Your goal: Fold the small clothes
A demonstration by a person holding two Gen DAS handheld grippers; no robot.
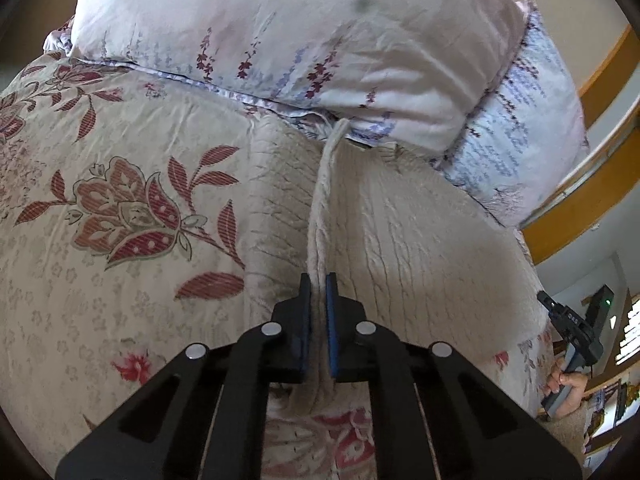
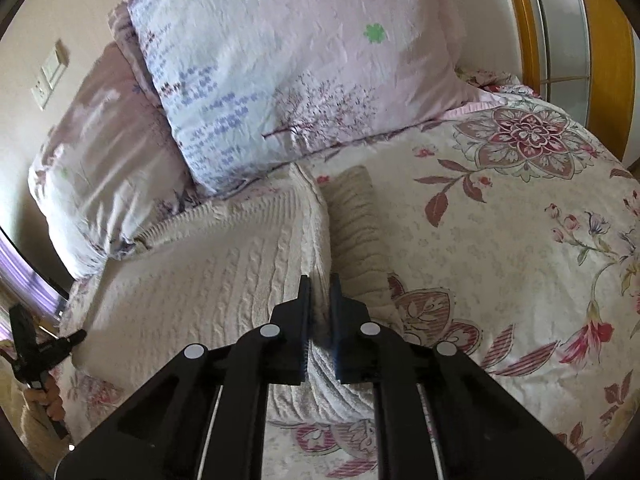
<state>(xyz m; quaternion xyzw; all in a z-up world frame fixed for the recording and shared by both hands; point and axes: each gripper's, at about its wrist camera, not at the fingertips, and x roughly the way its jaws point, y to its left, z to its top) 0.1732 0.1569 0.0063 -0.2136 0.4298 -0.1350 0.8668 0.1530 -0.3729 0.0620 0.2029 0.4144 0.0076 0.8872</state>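
Note:
A cream cable-knit sweater lies on the floral bedspread, its far edge against the pillows. My left gripper is shut on a raised fold of the sweater that runs away toward the pillows. In the right wrist view the sweater lies flat at the left with a ribbed sleeve beside it. My right gripper is shut on the sweater's right edge. Each view shows the other gripper at its margin: the right gripper and the left gripper.
Two floral pillows lie at the head of the bed. A wooden bed frame borders the mattress. Wall sockets are on the wall at left. The bedspread stretches to the right.

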